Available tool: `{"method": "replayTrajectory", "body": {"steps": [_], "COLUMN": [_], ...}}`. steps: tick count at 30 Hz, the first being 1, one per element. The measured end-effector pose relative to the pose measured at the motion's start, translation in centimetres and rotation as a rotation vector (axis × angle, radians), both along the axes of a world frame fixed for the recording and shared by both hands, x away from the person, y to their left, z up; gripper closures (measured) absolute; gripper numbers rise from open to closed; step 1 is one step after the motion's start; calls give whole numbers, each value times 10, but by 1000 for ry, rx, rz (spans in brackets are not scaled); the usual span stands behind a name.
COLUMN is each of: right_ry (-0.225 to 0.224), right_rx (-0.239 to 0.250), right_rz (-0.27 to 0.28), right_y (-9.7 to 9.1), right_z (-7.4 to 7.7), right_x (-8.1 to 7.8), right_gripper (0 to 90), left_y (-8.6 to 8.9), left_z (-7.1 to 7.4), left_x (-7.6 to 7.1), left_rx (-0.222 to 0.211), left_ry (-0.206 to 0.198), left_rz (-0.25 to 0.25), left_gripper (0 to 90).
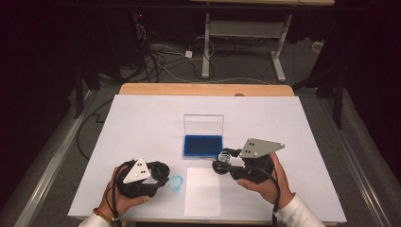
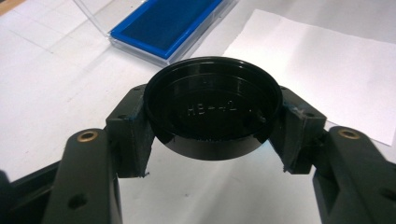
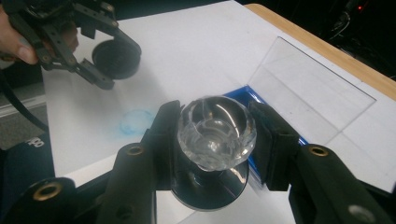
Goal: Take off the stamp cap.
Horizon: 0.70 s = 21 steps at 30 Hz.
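The left gripper (image 2: pixel 212 140) clamps a black cap (image 2: pixel 212 109) by its rim, hollow side up. The right gripper (image 3: pixel 215 140) grips a clear-knobbed stamp (image 3: pixel 216 132), knob toward its camera, face pointing away. The open ink pad (image 1: pixel 203 145) lies just ahead of the stamp and nearer the right hand, with the paper (image 1: pixel 203 190) lying between both grippers. The stamp's face is hidden.

I work at a wooden table (image 1: pixel 203 89) covered by a white sheet (image 1: pixel 142 123). Beyond it, grey floor (image 1: pixel 246 66) carries tangled cables (image 1: pixel 156 54) and the white legs of another desk (image 1: pixel 206 42). Dark curtains (image 1: pixel 38 56) close in on both sides; the light falls on my tabletop.
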State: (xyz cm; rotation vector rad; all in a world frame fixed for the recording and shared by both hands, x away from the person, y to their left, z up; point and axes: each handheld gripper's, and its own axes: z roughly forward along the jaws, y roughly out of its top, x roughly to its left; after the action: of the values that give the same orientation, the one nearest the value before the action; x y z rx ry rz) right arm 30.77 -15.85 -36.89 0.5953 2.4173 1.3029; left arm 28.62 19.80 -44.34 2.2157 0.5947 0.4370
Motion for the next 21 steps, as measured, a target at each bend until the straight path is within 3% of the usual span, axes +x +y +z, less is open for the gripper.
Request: {"method": "replayTrajectory", "body": {"steps": [9, 21], "right_ry": [6, -2], "right_rx": [4, 3], "right_rz": [-24, -44], "right_y": [-12, -18], "right_z": [0, 2], "right_x": [3, 5], "right_gripper": [570, 570], "left_y": [15, 28], "left_z": [-2, -10], "left_x": [-3, -10], "left_rx": [1, 18], "left_ry": [-13, 2], "left_rz": [34, 51], "left_gripper": [368, 368]}}
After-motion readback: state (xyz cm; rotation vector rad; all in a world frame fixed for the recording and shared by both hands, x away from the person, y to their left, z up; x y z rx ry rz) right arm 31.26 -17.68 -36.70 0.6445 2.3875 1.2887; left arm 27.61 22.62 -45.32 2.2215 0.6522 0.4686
